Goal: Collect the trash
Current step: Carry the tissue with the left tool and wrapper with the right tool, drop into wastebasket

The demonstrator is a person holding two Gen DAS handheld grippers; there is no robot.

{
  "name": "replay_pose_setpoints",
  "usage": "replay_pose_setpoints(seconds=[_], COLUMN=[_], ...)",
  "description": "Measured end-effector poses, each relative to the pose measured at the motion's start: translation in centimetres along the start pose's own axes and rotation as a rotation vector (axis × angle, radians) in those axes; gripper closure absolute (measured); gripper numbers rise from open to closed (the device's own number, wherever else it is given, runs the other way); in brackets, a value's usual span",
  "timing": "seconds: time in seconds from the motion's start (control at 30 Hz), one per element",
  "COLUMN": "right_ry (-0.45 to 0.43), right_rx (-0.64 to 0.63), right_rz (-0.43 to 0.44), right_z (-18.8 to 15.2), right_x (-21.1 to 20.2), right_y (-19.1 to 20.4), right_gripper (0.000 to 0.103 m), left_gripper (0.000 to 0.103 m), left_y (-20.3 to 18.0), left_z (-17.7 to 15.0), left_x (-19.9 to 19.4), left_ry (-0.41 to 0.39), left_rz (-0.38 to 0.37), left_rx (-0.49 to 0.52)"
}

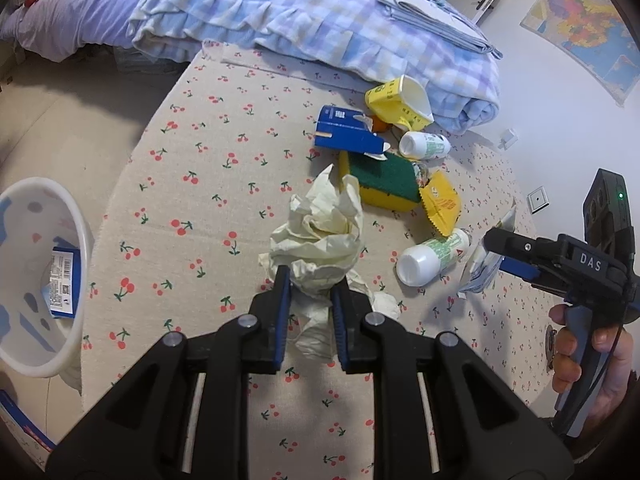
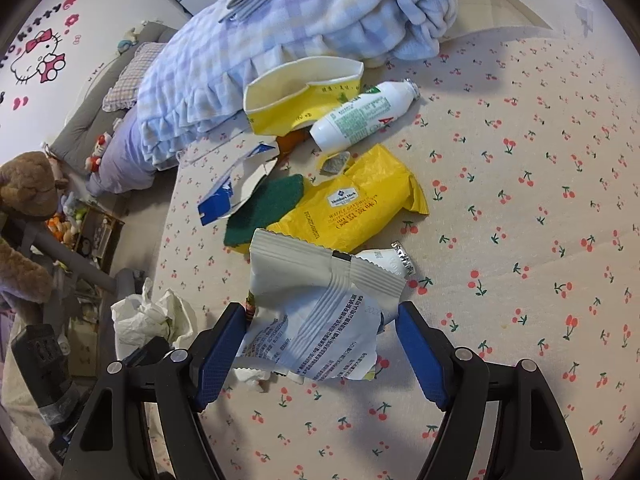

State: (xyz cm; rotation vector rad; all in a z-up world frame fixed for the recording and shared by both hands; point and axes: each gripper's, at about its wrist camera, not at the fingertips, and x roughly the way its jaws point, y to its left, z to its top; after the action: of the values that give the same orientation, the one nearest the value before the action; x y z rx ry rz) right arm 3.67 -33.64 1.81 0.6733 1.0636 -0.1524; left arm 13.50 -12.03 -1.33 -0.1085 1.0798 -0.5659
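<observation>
My left gripper (image 1: 310,286) is shut on a crumpled cream tissue (image 1: 320,232) just above the cherry-print cloth (image 1: 192,160). My right gripper (image 2: 322,320) is open, its fingers on either side of a white torn snack wrapper (image 2: 316,312); it also shows in the left wrist view (image 1: 496,248). More trash lies beyond: a yellow wrapper (image 2: 352,204), a yellow-green sponge (image 1: 380,180), a torn blue carton (image 1: 344,132), two white bottles (image 1: 432,256) (image 1: 424,145) and a yellow paper cup (image 1: 400,100).
A white bin (image 1: 36,276) with a blue box inside stands at the left, below the surface's edge. A folded blue checked blanket (image 1: 320,12) lies at the back. Soft toys and clutter (image 2: 76,220) sit on the floor beyond the edge.
</observation>
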Motion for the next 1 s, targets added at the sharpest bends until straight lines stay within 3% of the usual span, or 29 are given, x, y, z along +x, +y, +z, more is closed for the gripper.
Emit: replay_pose_setpoints(seconds=[0.53, 1.0], right_ry=[-0.036, 0.017], right_rx=[-0.042, -0.141], right_rz=[0.032, 0.076], right_z=[-0.9, -2.5], right_x=[-2.8, 0.4], right_y=[2.6, 10.3], right_gripper=[0.025, 0.025], left_gripper=[0.082, 0.082], left_y=[2.0, 10.2], left_z=[0.0, -1.6], left_x=[-3.6, -8.7], left_ry=[-0.078, -0.143], left_rz=[-0.005, 0.087], left_rx=[-0.059, -0.172])
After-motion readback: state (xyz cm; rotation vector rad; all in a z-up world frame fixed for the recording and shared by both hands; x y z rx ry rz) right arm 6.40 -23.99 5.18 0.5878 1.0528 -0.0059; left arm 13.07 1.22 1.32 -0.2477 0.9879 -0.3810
